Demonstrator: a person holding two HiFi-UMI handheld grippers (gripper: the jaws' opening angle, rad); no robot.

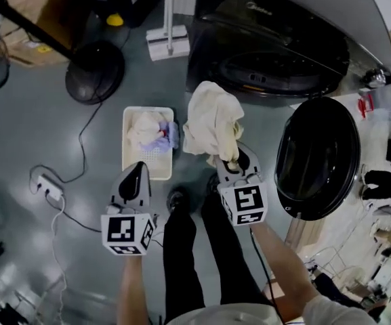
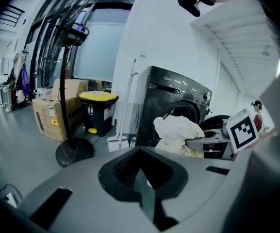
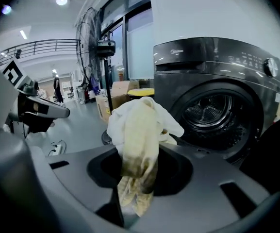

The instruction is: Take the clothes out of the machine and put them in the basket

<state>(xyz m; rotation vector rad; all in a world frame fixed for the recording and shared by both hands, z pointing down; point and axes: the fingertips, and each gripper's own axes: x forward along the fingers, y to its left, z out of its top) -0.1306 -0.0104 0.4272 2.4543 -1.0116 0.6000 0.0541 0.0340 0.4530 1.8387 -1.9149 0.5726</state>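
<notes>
The dark front-loading washing machine stands ahead with its round door swung open to the right. My right gripper is shut on a cream and white cloth, which hangs bunched in the air in front of the drum. In the right gripper view the cloth drapes from between the jaws of the right gripper, and the drum opening is behind it. A white basket on the floor to the left holds pale and lilac clothes. My left gripper hovers just short of the basket, shut and empty.
A fan stand with a round black base and a white floor tool are beyond the basket. A power strip and cables lie on the grey floor at left. Cardboard boxes and a yellow-lidded bin stand farther back. The person's legs are below.
</notes>
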